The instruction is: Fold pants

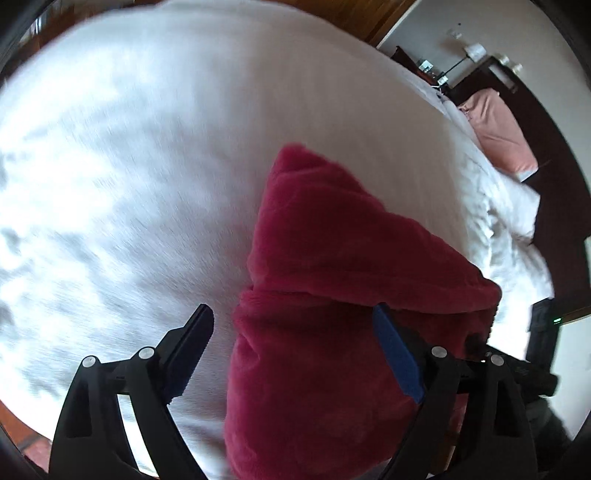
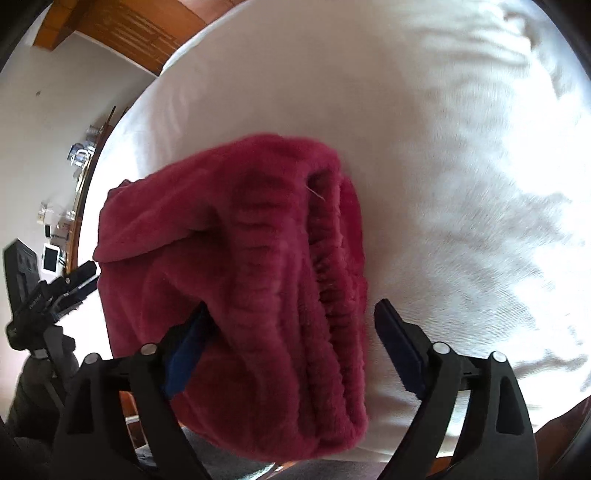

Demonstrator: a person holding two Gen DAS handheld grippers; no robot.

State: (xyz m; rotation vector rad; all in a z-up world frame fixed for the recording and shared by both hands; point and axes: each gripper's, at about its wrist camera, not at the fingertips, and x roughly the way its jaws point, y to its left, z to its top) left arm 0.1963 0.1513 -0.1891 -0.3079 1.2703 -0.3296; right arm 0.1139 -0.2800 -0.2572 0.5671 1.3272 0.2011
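Crimson fleece pants (image 1: 325,295) lie folded in a thick bundle on the white bed sheet (image 1: 129,166). In the right wrist view the pants (image 2: 240,258) show their ribbed elastic waistband (image 2: 332,266) on the right side. My left gripper (image 1: 291,325) is open; its left finger hangs over bare sheet and its blue-padded right finger (image 1: 395,354) rests against the fabric. My right gripper (image 2: 291,314) is open astride the waistband end. Its left finger (image 2: 188,347) touches the fleece, and its right finger stands clear over the sheet (image 2: 461,147).
A pink pillow (image 1: 498,129) leans on a dark headboard (image 1: 546,177) at the far right, with a lamp and small items behind. A cluttered shelf (image 2: 74,173) lines the wall at the left. Wooden floor (image 2: 125,33) borders the bed.
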